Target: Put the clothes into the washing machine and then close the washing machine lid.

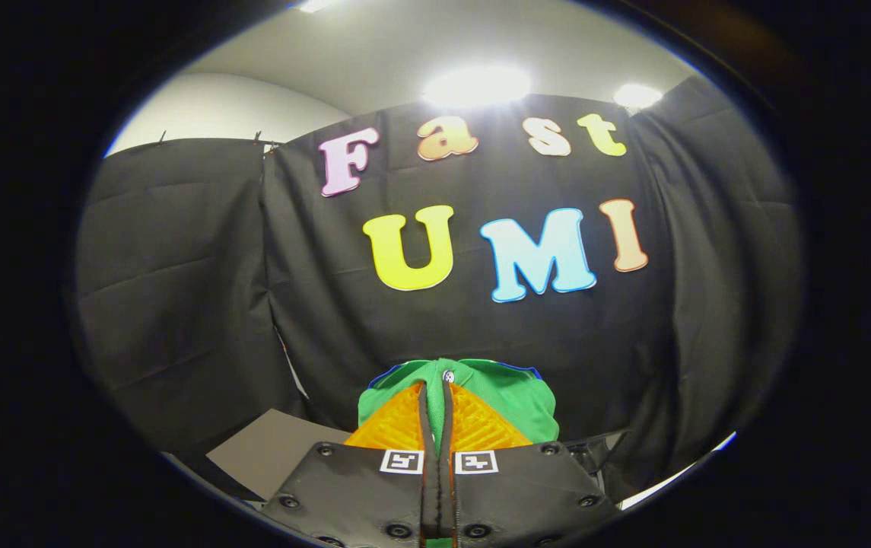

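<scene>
A green garment with a small button and a blue trim hangs bunched at the tips of my gripper. Both fingers are pressed together with a fold of the green cloth pinched between them. The garment is held up in the air in front of the black cloth wall, and its lower part is hidden behind the fingers. The gripper points up and forward at the wall.
The black cloth wall stands close ahead and to both sides. A flat grey-brown surface shows low beside the left finger. Two bright ceiling lamps shine above the wall.
</scene>
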